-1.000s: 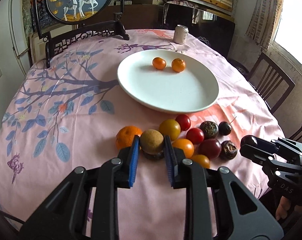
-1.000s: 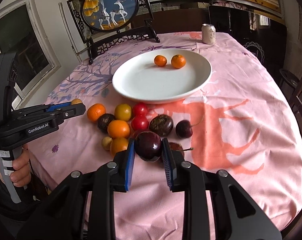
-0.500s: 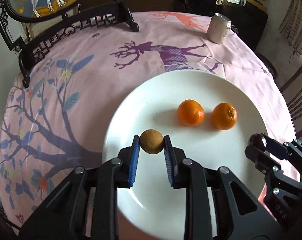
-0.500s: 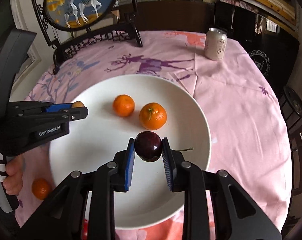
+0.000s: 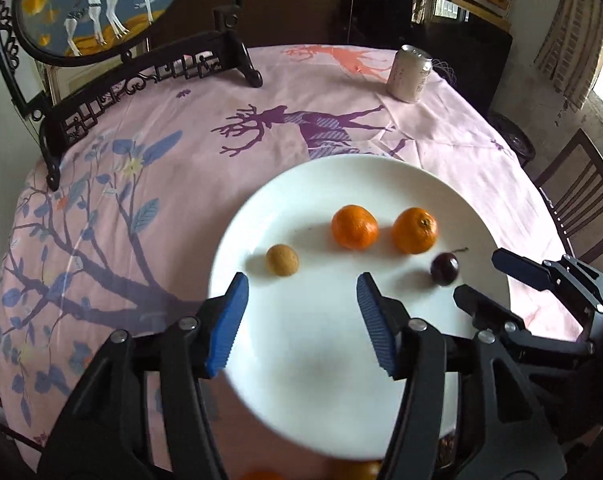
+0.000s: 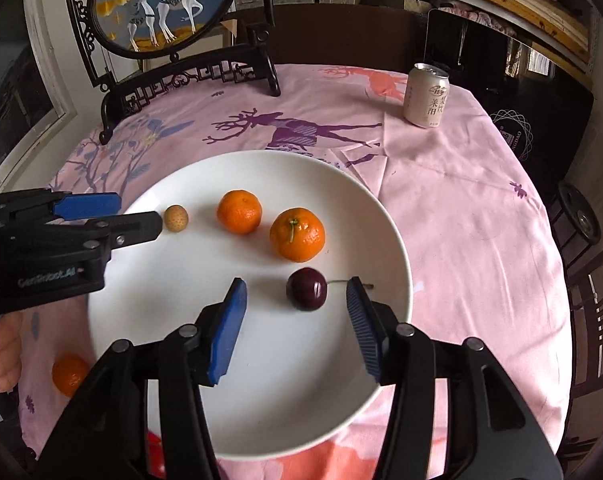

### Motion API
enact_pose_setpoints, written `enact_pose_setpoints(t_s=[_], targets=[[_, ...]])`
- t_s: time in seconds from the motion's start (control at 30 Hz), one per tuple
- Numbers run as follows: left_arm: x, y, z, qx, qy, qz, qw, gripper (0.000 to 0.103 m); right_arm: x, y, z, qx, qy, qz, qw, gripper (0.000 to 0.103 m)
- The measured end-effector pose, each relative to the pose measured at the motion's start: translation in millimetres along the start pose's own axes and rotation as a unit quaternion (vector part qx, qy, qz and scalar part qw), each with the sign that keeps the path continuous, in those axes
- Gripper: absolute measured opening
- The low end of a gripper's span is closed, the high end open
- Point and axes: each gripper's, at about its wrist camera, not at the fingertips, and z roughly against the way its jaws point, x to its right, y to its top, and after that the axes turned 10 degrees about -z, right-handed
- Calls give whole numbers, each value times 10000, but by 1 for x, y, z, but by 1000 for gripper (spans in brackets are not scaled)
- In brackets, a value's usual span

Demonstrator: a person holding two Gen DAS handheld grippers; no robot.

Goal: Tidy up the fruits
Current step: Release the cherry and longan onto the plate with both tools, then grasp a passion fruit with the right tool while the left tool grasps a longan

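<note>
A white plate (image 5: 321,360) (image 6: 261,400) on the pink tablecloth holds two oranges (image 5: 354,227) (image 5: 414,229) (image 6: 239,211) (image 6: 297,234), a small tan fruit (image 5: 282,260) (image 6: 176,219) and a dark red cherry (image 5: 444,268) (image 6: 306,289). My left gripper (image 5: 301,312) (image 6: 125,216) is open and empty, just behind the tan fruit. My right gripper (image 6: 295,316) (image 5: 497,276) is open and empty, its jaws either side of the cherry and slightly nearer.
A drink can (image 5: 409,74) (image 6: 426,95) stands at the far right of the table. A framed deer ornament (image 5: 101,4) (image 6: 161,8) on a black stand is at the far left. More fruit (image 6: 69,374) lies off the plate near the front edge. A chair (image 5: 577,200) stands to the right.
Both grippers opened. The tan fruit left the left gripper and the cherry left the right gripper; both now rest on the plate. Both grippers have drawn back a little.
</note>
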Motion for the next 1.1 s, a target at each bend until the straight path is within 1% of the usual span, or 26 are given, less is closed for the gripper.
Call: enact_pose_setpoints(t_s=[0.07, 0.1, 0.2, 0.33, 0.4, 0.53, 0.63, 0.7, 0.77, 0.87, 0.97, 1.1], targets=[[2, -21, 27, 213, 32, 12, 9998, 70, -3, -11, 17, 33, 39, -82, 10000, 53], [3, -33, 39, 299, 73, 51, 9995, 71, -5, -18, 24, 34, 49, -124, 9999, 53], [4, -66, 65, 392, 150, 207, 9989, 72, -14, -38, 43, 30, 87, -217, 9997, 54], [3, -103, 85, 455, 339, 402, 9976, 78, -25, -66, 64, 150, 65, -269, 9995, 54], [3, -118, 89, 439, 347, 417, 9976, 79, -30, -80, 73, 212, 49, -264, 9994, 54], [4, -140, 93, 360, 383, 402, 9978, 80, -30, -109, 77, 70, 230, -361, 9991, 54], [6, -155, 95, 323, 485, 385, 9976, 81, -25, -132, 80, 59, 139, -499, 9986, 54], [5, -168, 98, 353, 559, 354, 9972, 83, -19, -150, 89, 161, 59, -583, 9981, 54], [3, -184, 101, 445, 578, 319, 9968, 87, -14, -168, 99, 216, 92, -623, 9978, 54], [-1, -208, 102, 520, 640, 237, 9963, 88, -6, -192, 106, 137, 55, -679, 9976, 54], [-6, -223, 98, 407, 581, 276, 9971, 88, -4, -204, 106, 39, 61, -720, 9974, 54], [-3, -230, 95, 305, 444, 272, 9982, 88, -11, -206, 102, 104, 96, -559, 9983, 54]])
